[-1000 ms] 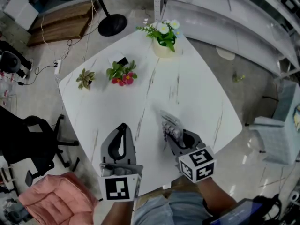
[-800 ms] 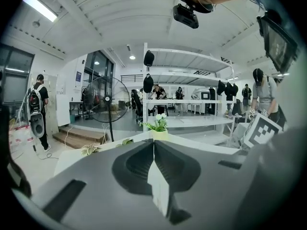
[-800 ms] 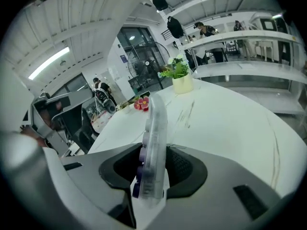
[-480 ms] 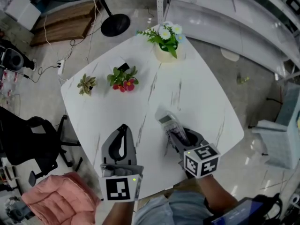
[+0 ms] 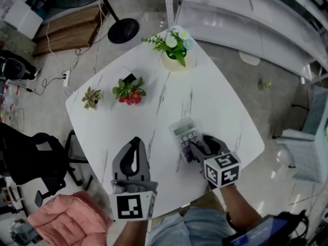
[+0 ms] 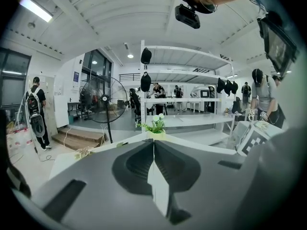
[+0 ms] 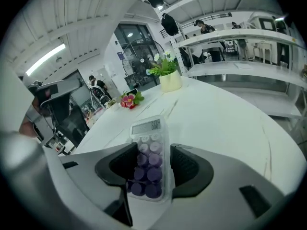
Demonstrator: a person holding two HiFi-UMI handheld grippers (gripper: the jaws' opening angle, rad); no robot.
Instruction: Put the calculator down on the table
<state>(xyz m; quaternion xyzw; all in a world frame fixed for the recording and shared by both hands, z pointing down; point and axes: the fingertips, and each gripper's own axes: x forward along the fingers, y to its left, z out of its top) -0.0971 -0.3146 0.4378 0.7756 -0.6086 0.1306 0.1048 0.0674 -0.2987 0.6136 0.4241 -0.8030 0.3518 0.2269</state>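
The calculator, pale with purple keys and a small display, lies flat on the white marble table, near its front edge. My right gripper reaches over its near end. In the right gripper view the calculator sits between the two fingers of the right gripper, whose jaws are opening and stand a little off its sides. My left gripper hovers over the table to the left of the calculator. The left gripper is shut, its fingers meeting on a thin line with nothing between them.
A white pot of flowers stands at the table's far corner. A red-flowered plant and a small succulent sit at the far left. A black office chair and a pink cushion are left of the table.
The calculator was held tilted above the table; now it lies flat on the tabletop. My right gripper came down with it and its jaws have widened. The left gripper has barely shifted.
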